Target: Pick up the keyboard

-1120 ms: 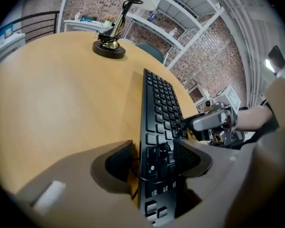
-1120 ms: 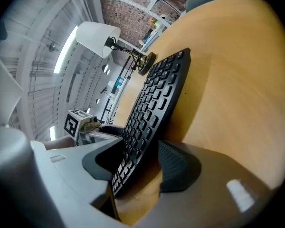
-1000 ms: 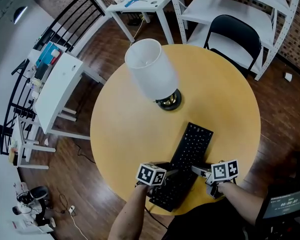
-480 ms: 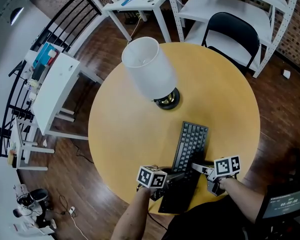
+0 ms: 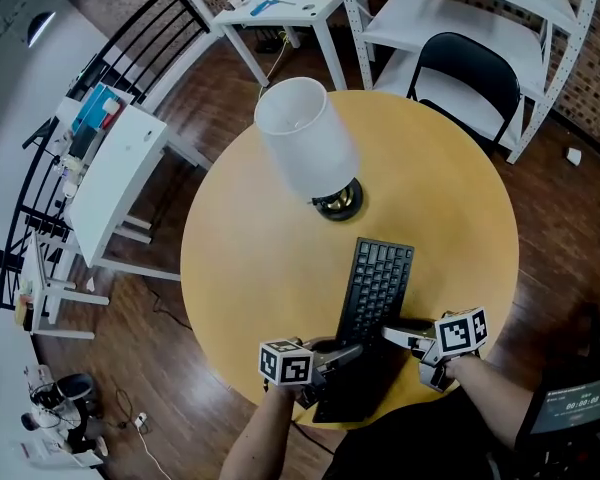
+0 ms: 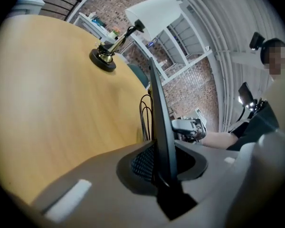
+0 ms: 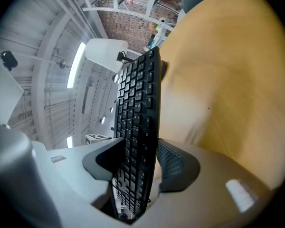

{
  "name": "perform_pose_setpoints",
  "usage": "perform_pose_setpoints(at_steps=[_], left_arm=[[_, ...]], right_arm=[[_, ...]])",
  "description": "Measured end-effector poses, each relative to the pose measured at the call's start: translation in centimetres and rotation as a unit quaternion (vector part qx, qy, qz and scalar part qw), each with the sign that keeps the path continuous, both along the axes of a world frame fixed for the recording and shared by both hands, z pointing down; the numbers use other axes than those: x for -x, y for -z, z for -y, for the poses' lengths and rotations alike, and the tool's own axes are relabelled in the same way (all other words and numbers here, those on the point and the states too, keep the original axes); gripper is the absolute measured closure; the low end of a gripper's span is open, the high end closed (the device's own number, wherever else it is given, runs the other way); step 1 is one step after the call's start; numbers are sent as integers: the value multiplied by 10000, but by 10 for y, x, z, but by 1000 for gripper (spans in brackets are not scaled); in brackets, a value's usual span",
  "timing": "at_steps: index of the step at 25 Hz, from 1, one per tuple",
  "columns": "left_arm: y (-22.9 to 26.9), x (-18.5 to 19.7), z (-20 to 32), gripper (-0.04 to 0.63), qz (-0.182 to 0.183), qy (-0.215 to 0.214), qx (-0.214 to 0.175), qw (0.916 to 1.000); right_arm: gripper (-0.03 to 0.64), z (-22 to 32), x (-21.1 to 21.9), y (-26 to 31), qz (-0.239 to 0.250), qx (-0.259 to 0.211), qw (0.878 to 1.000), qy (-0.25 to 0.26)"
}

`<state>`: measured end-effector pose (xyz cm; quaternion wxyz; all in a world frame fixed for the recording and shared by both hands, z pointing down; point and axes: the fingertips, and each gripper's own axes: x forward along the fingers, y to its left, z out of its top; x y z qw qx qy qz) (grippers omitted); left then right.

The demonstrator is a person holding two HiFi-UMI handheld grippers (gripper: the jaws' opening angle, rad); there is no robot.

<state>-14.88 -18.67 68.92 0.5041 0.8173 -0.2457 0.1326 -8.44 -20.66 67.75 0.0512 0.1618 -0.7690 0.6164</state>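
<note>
The black keyboard (image 5: 375, 288) hangs over the round yellow table (image 5: 250, 258), gripped at its near end from both sides. My left gripper (image 5: 340, 353) is clamped on its left edge; its jaws have just been closing with the keyboard between them. In the left gripper view the keyboard (image 6: 160, 122) stands edge-on between the jaws of the left gripper (image 6: 164, 163). My right gripper (image 5: 395, 333) is shut on the right edge. In the right gripper view the keyboard's keys (image 7: 135, 122) fill the gap of the right gripper (image 7: 140, 167). Its cable loops under it.
A white-shaded desk lamp (image 5: 305, 148) stands on the table just beyond the keyboard's far end. A black chair (image 5: 465, 63) and white shelving (image 5: 460, 8) are behind the table. A white side table (image 5: 115, 183) stands to the left.
The keyboard lay flat and slanted on the table; it has since come up off it and swung to point straight away. Both grippers rose with it, and the left one shifted slightly left.
</note>
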Motion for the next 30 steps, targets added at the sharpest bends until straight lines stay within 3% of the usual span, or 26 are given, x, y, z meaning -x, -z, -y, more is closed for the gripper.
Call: perform_pose_setpoints(at_steps=[7,14,18,23,26,30], left_arm=[[64,9,9,307,-595,462,-572,9955],[147,36,19,308,-1005,1277,-1448,9760],[199,53,16,307,-920,1723,-2112,9577],[265,64,7,307,-889,2327,-2756,9284],[298,64,-4,308,-659,2526,-3229,9097],[329,63,-25,308,-173,2752,-3679,8880]], right_arm=[[401,8,3,81,594,-736,9955,88],[422,11,-23,154,481,-2208,9738,233],[420,11,-44,198,769,-2493,9653,-153],[494,3,-64,209,-344,-3743,9265,-174],[543,-9,-67,220,-501,-4085,9114,-13],[561,-15,-70,240,-494,-4292,9018,-62]])
